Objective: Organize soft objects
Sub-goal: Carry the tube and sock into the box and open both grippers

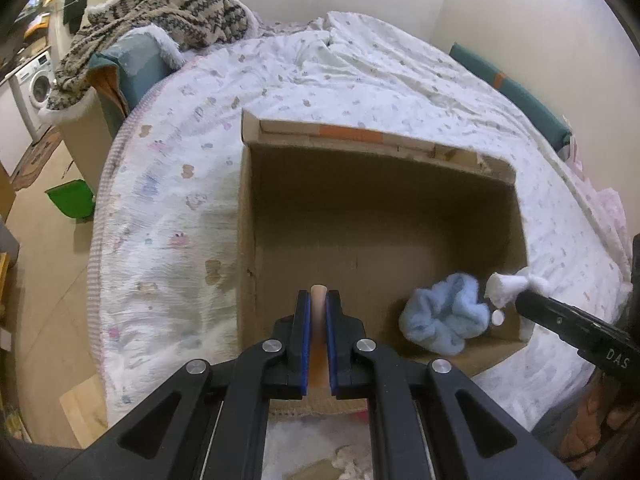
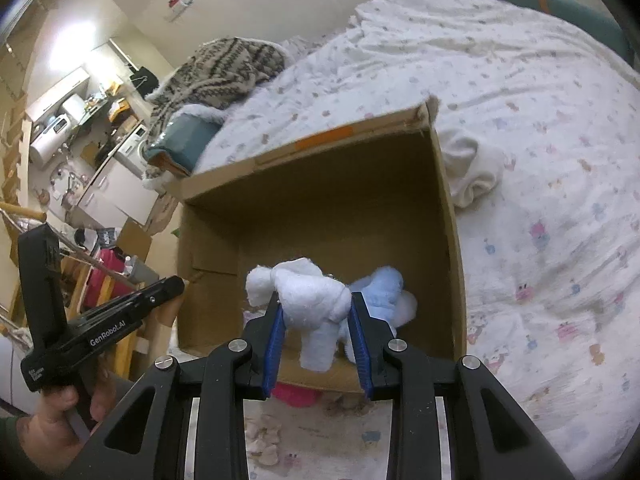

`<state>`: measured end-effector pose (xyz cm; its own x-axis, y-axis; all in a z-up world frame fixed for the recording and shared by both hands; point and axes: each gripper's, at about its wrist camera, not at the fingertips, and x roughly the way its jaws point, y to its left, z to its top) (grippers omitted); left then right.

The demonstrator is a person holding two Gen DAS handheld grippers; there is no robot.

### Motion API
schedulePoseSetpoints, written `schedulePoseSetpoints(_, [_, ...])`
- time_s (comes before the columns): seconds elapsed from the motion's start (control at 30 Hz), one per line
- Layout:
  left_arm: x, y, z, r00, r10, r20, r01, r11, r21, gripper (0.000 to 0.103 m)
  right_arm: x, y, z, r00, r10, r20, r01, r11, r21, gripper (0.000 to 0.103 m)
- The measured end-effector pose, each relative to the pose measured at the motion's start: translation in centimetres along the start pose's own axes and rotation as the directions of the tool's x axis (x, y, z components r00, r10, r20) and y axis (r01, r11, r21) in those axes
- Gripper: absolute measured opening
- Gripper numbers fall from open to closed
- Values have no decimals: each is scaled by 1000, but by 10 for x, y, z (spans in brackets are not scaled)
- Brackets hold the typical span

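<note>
An open cardboard box (image 1: pixel 360 216) sits on a bed (image 1: pixel 168 208) covered with a white sheet printed with small cartoon figures. The right tool (image 2: pixel 316 312) hangs over the box's near edge with its blue pads (image 2: pixel 274 344) closed partway on a white fluffy soft toy (image 2: pixel 308 296), which bulges out above and below the grip. Just behind it, a light blue fluffy cloth (image 1: pixel 444 312) lies on the box floor in the near right corner. The left tool (image 1: pixel 319 304) points down into the box with its jaws shut tight, nothing soft held between them. A cream cloth (image 2: pixel 472 176) lies bunched on the sheet against the outside of the box's right wall. A patterned knit blanket (image 1: pixel 160 12) is heaped at the far end of the bed.
</note>
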<state>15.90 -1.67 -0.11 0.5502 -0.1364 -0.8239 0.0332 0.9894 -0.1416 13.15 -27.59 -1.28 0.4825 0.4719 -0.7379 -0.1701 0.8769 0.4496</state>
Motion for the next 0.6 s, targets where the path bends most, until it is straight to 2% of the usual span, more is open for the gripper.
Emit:
schedulePoseSetpoints(0.17, [20,3,-6,1000,-4,-26,3,1000,-19,7,20,-3,-9,998,7,-55,-7,1000,-5,33])
schedulePoseSetpoints(0.27, [27,4,-9,999,-4,-41,3,1000,-27,7,28,3,-10,998,-13,-64,10,999,-47,33])
schedulePoseSetpoints(0.6, [33,3,-13,998,33,-44,-33,999,4,7,37,10,-10,996,-22,-86,15,997,-81,33])
